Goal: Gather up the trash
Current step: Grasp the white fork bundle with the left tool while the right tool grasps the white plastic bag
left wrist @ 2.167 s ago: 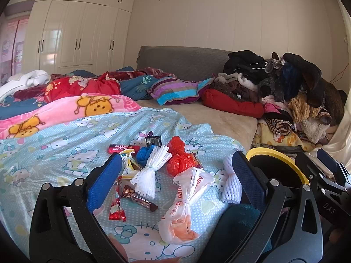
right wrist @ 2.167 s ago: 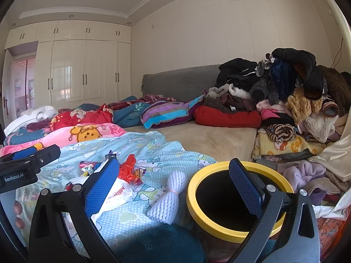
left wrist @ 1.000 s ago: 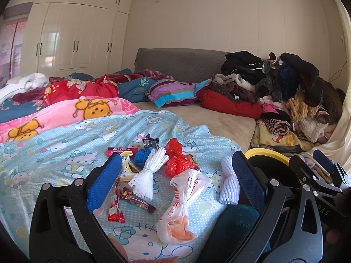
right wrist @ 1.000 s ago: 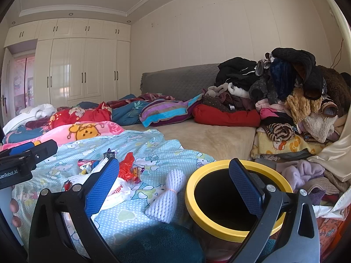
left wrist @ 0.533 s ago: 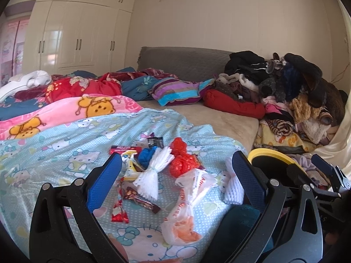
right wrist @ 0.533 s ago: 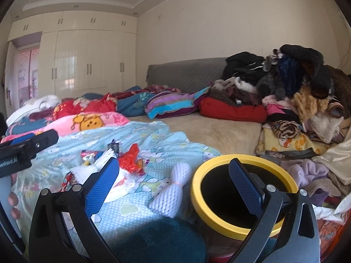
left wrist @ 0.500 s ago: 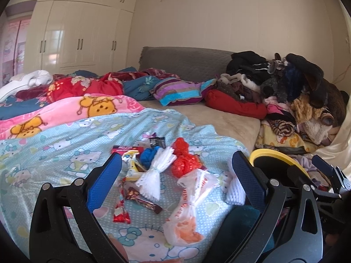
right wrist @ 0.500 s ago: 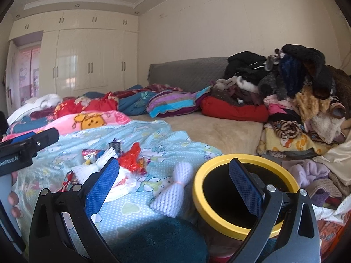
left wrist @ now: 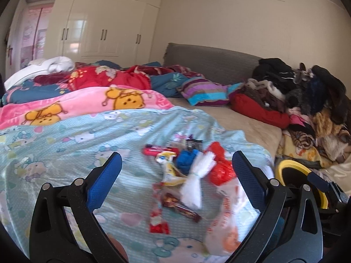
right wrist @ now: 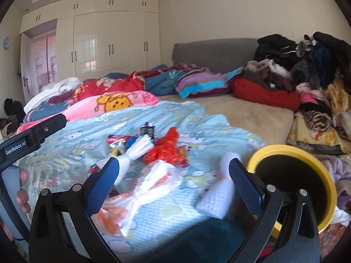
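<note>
Yellow-rimmed bin (right wrist: pixel 307 153) beside bed, interior dark, contents unclear; left tongs (left wrist: pixel 175 173), right tongs (right wrist: pixel 173 175) spread wide, empty.

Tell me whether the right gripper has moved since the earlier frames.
Yes. The right gripper has swung left: its view's yellow-rimmed bin, earlier between its fingers, now sits right of them, with the white knotted bag between.

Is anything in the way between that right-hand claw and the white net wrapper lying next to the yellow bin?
Nothing visible blocks it. The white foam net wrapper lies on the light blue cartoon bedsheet just ahead of the open right gripper, beside its right finger, and the yellow-rimmed black bin stands right next to it.
</note>
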Motion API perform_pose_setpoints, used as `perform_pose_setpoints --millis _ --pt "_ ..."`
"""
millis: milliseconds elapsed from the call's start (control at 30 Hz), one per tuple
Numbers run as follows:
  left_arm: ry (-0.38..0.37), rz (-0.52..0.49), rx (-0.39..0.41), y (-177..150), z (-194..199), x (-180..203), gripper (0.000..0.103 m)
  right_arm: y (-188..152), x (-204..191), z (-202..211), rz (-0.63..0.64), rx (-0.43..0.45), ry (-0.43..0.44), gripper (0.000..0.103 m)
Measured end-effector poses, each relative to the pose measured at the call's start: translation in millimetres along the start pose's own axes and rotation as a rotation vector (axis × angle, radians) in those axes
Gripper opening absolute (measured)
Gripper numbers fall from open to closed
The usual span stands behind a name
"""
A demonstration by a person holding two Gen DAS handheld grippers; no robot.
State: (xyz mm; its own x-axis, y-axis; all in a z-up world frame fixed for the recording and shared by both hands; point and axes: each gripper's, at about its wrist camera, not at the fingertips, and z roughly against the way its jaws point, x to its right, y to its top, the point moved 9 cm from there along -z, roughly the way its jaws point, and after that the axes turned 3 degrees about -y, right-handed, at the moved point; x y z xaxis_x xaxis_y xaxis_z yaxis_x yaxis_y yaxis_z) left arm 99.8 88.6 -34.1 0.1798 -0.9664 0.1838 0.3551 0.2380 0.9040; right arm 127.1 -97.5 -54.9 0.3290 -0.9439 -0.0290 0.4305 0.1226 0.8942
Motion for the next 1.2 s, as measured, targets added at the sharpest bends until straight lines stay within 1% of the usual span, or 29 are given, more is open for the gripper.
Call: perform_pose_setpoints --millis 33,133,233,267,333,367,467,500,567,633,667,700,733,767,800,833,867,900,933,967,1000,1033,1067,1200 --pt "0.003 0.005 -0.004 1.2 -2.6 -5.3 0.092 0.0 -2.9 -3.8 0.0 -0.009 0.004 0.097" --pt "-0.019 0.0 -0.019 1.2 -10.6 -13.8 0.092 -1.4 -11.5 -20.6 0.001 -0.062 0.013 0.097" --pt "-0.064 -0.001 -0.047 -1.6 -23.0 -16.2 0.092 -4.8 -14.5 -40.2 -0.013 -0.129 0.023 0.097" --pt "-0.071 -0.004 -0.064 -3.9 -28.8 -16.0 0.092 -7.7 -14.1 -49.1 -0.021 -0.163 0.026 0.097" --pt "-0.057 -0.019 -0.119 -11.9 -43.7 -16.5 0.091 -14.8 -11.7 -64.3 -0.046 -0.226 0.037 0.097" --pt "-0.075 -0.016 -0.143 -16.3 -50.2 -14.8 0.087 -19.6 -9.5 -72.7 -0.053 -0.265 0.036 0.097" --pt "-0.111 -0.045 -0.213 -30.3 -66.7 -6.2 0.08 -28.6 -3.8 -87.7 -0.077 -0.315 0.039 0.097" --pt "-0.12 -0.059 -0.239 -35.5 -72.7 -2.7 0.075 -32.4 -3.4 -93.6 -0.072 -0.34 0.045 0.097" --pt "-0.143 -0.071 -0.283 -44.6 -80.3 3.0 0.07 -37.8 -2.1 -101.6 -0.092 -0.371 0.071 0.097" --pt "-0.16 -0.091 -0.319 -53.2 -86.4 8.2 0.069 -40.6 -1.1 -107.2 -0.117 -0.399 0.097 0.096" --pt "-0.166 -0.099 -0.33 -57.4 -87.5 10.3 0.064 -42.1 -1.8 -110.6 -0.136 -0.416 0.122 0.095" --pt "-0.173 -0.106 -0.345 -61.2 -89.1 13.1 0.059 -44.8 -3.0 -114.3 -0.149 -0.44 0.143 0.084" --pt "-0.174 -0.113 -0.363 -65.5 -92.1 14.9 0.058 -48.5 -5.3 -117.9 -0.166 -0.467 0.174 0.069" --pt "-0.171 -0.118 -0.382 -69.8 -94.9 16.3 0.054 -50.9 -7.1 -120.0 -0.187 -0.49 0.2 0.064" --pt "-0.172 -0.117 -0.4 -73.1 -98.2 16.8 0.052 -53.1 -7.9 -121.0 -0.208 -0.506 0.218 0.061" --pt "-0.174 -0.111 -0.415 -76.3 -101.4 16.5 0.047 -54.6 -8.5 -121.4 -0.224 -0.515 0.23 0.056" --pt "-0.173 -0.107 -0.423 -78.9 -104.0 16.4 0.043 -54.4 -10.0 -120.3 -0.234 -0.512 0.251 0.052" --pt "-0.172 -0.106 -0.43 -80.9 -105.6 16.7 0.04 -53.1 -12.6 -118.3 -0.231 -0.508 0.272 0.044" --pt "-0.17 -0.107 -0.438 -82.9 -107.1 17.1 0.033 -51.7 -14.6 -116.0 -0.223 -0.5 0.284 0.04" --pt "-0.171 -0.108 -0.448 -84.7 -107.8 17.8 0.024 -50.6 -15.3 -114.6 -0.218 -0.493 0.288 0.038" --pt "-0.174 -0.113 -0.458 -87.1 -108.9 19.2 0.017 -49.7 -16.8 -112.4 -0.217 -0.489 0.301 0.034" --pt "-0.176 -0.119 -0.463 -88.9 -109.8 21.2 0.014 -48.9 -18.4 -109.2 -0.219 -0.482 0.316 0.032" --pt "-0.178 -0.12 -0.466 -90.2 -109.3 21.8 0.007 -48.4 -19.6 -107.7 -0.218 -0.477 0.322 0.031" --pt "-0.2 -0.072 -0.444 -87.5 -105.0 22.3 0.004 -42.1 -21.7 -96.0 -0.191 -0.442 0.335 0.029"
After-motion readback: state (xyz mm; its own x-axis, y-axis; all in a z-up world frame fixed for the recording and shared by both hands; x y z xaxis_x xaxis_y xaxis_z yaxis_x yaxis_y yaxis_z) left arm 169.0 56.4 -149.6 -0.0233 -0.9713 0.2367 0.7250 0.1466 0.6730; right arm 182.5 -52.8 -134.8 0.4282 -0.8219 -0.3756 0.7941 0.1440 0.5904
